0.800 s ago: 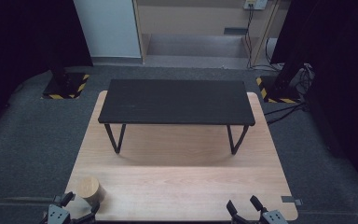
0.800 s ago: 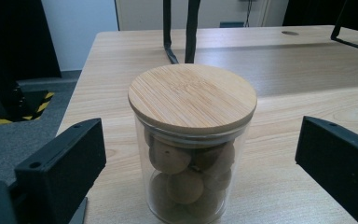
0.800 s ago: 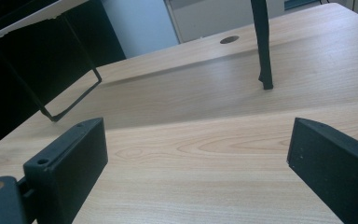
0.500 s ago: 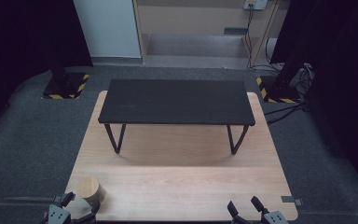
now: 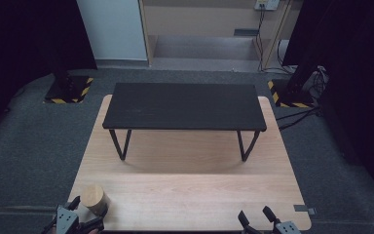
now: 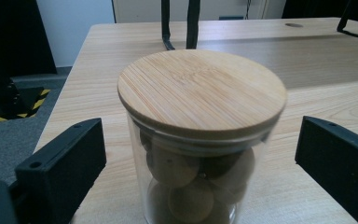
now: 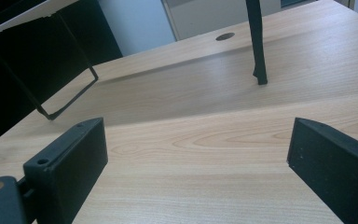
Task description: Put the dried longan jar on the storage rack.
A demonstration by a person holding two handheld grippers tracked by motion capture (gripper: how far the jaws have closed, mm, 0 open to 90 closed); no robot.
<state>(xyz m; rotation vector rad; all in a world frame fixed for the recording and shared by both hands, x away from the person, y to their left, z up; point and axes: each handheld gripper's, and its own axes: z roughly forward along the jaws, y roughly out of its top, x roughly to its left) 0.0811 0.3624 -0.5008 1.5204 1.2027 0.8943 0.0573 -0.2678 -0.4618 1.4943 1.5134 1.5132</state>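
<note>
Jar between spread jaws, not gripped.
Left gripper [image 5: 86, 209] jaws apart around lidded jar [image 6: 200, 135] at table's [image 5: 190, 190] 7 o'clock corner; right gripper [image 5: 257, 218] jaws apart, at 5 o'clock.

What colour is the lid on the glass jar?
Light tan bamboo with fine straight grain; the lid shows best in the left gripper view.

One glass jar [image 6: 200, 140] with one bamboo lid [image 6: 202, 93] is standing on one wooden table [image 5: 190, 195]. One black shelf [image 5: 184, 106] is sitting there too.
</note>
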